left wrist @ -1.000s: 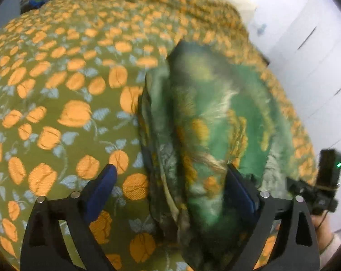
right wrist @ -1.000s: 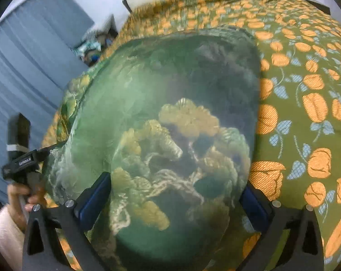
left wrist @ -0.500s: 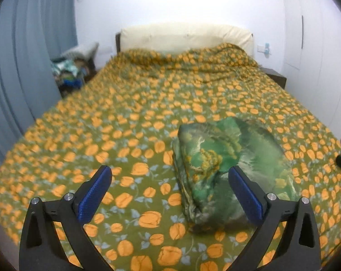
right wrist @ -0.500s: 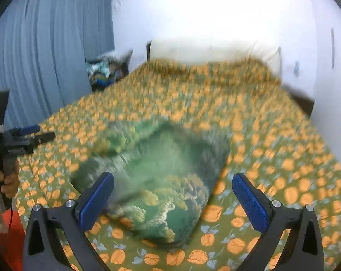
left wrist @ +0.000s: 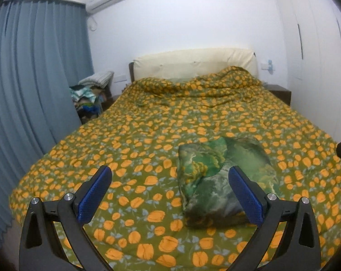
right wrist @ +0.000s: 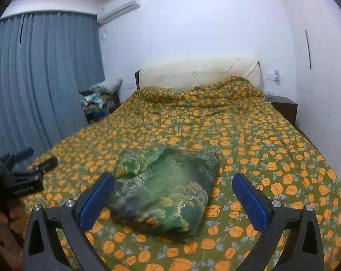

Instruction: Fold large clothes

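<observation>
A green patterned garment (left wrist: pixel 218 176) lies folded into a thick rectangle near the foot of the bed (left wrist: pixel 148 135); it also shows in the right wrist view (right wrist: pixel 168 189). My left gripper (left wrist: pixel 170 194) is open and empty, held back from the bed with the garment ahead and to its right. My right gripper (right wrist: pixel 172 201) is open and empty, with the garment ahead between its fingers but farther off. The left gripper's body (right wrist: pixel 19 180) shows at the left edge of the right wrist view.
The bed has an olive cover with orange flowers and a cream headboard (left wrist: pixel 193 63). Blue curtains (left wrist: pixel 34 90) hang on the left. A pile of clothes (left wrist: pixel 89 97) sits beside the bed. A dark nightstand (right wrist: pixel 283 108) and white wardrobe doors (left wrist: pixel 317 56) are on the right.
Both grippers have pulled back and up from the folded garment, which filled the views a second ago. It now lies alone on the bed.
</observation>
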A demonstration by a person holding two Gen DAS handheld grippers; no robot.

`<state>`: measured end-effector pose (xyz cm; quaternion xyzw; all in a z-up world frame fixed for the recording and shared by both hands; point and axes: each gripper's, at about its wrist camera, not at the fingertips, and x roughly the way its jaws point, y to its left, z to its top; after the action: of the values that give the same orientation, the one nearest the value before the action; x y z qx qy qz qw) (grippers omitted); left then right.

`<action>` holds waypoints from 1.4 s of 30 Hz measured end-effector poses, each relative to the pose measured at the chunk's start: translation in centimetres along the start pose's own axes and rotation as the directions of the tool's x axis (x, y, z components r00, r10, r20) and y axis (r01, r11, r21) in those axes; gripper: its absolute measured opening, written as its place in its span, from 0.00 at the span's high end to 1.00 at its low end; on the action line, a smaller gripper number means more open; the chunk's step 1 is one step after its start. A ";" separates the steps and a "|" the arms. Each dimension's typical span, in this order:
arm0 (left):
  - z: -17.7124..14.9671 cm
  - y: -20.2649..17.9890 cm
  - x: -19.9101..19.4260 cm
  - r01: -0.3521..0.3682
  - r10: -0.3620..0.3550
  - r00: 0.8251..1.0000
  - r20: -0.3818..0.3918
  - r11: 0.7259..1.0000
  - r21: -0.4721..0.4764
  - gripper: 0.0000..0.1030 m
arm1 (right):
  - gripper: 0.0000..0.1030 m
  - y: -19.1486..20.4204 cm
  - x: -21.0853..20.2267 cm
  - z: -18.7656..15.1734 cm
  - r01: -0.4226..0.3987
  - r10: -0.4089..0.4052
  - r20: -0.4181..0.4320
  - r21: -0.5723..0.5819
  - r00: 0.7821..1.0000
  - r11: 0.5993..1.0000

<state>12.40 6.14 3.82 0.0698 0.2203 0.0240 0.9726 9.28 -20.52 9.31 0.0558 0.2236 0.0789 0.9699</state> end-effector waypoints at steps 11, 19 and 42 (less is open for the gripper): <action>-1.2 -0.5 -1.6 0.059 -0.063 0.994 -0.094 0.997 -0.046 0.00 | 0.00 1.6 -2.6 -1.7 0.070 -0.072 -0.053 -0.044 0.996 0.997; -2.6 -0.2 -2.3 0.096 -0.105 0.980 -0.171 0.994 -0.060 0.00 | 0.00 2.4 -2.4 -3.3 0.059 -0.060 -0.184 -0.010 0.981 0.998; -5.1 -1.0 -5.2 0.133 -0.142 0.941 -0.308 0.990 -0.050 0.00 | 0.00 4.3 -5.1 -4.7 0.128 -0.133 -0.317 -0.035 0.939 0.991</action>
<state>5.46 5.43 1.31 0.0356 0.3744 -0.0301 0.9261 2.12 -16.82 7.84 0.0207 0.3800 0.0241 0.9245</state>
